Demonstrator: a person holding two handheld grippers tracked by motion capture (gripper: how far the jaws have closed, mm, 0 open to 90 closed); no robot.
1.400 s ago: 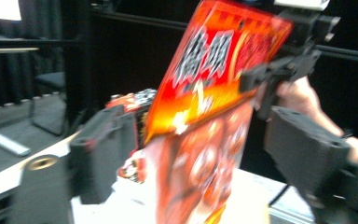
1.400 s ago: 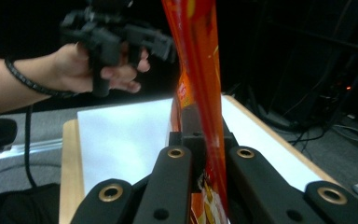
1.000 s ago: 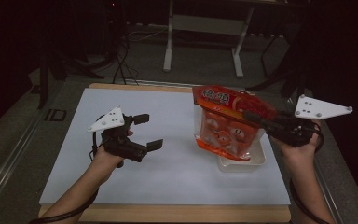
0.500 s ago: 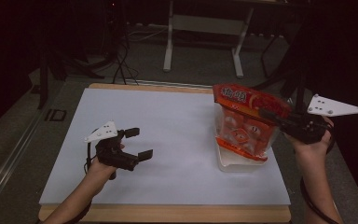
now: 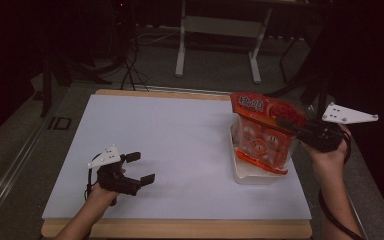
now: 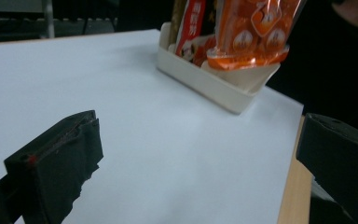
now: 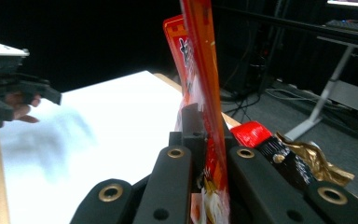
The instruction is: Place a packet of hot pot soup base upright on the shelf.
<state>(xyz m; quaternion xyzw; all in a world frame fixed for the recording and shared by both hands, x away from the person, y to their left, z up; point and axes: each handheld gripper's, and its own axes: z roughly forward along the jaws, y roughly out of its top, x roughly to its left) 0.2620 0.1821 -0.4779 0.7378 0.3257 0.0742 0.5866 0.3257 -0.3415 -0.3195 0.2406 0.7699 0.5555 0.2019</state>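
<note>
**Currently: one snack bag clamped at right, left gripper idle**

Counts: two grippers, one orange snack bag (image 5: 264,137), one cream tray (image 5: 241,172).

Right gripper (image 5: 292,126): jaws pressed tight on the bag's edge, bag hanging upright with its lower end in or just above the tray; can't tell if it touches. The right gripper view shows the red-orange film pinched edge-on between the two black jaws.

Left gripper (image 5: 141,168): jaws spread wide, nothing between them, low over the bench near its front left corner, well apart from bag and tray.

Tray sits at the right side of the bench, near the front edge. More packets inside it: a red one (image 7: 251,133) and a gold one (image 7: 317,163) in the right gripper view, red-and-white wrappers in the left gripper view. Exact packet count unclear.

Surface: wooden bench (image 5: 180,231) covered by one white sheet (image 5: 170,135), wood rim showing at front and back.

Room: dark, grey floor, cables (image 5: 130,70) on the floor behind the bench, one white-legged stand (image 5: 217,50) farther back.
</note>
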